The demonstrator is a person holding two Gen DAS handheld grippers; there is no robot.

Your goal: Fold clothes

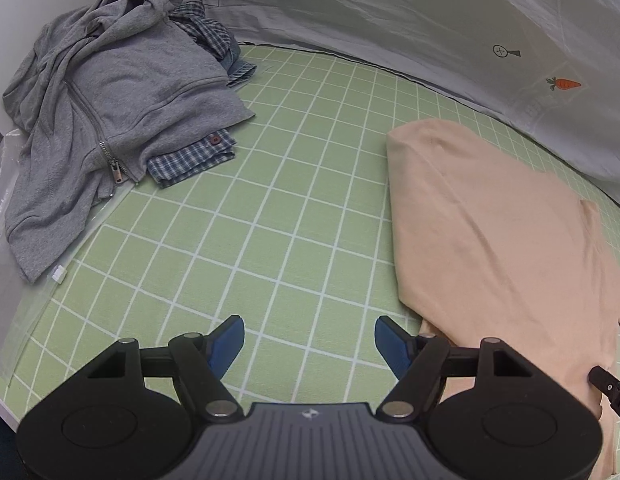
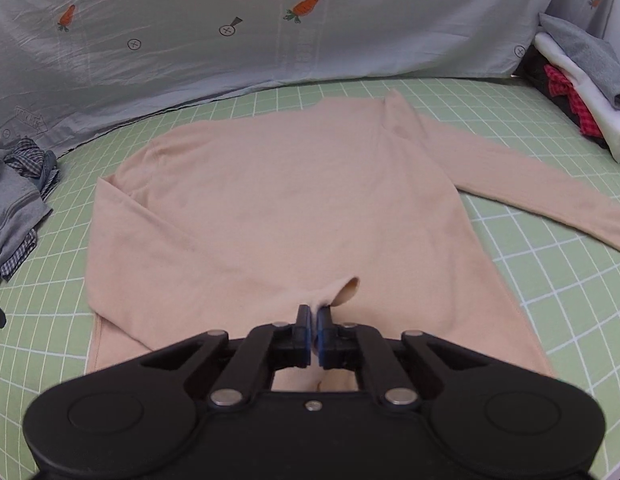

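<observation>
The right gripper (image 2: 314,314) pinches a sleeve cuff (image 2: 344,292) of the peach top (image 2: 269,200) spread ahead; the left gripper (image 1: 309,338), spread and empty, hovers left of it

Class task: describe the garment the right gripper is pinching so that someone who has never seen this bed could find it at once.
Start at the green checked sheet below the grey carrot-print cloth. Spread flat in its middle is the peach long-sleeved top, pinched by the right gripper. Unlike the rumpled grey zip hoodie and the folded stack, it is plain and pale.
</observation>
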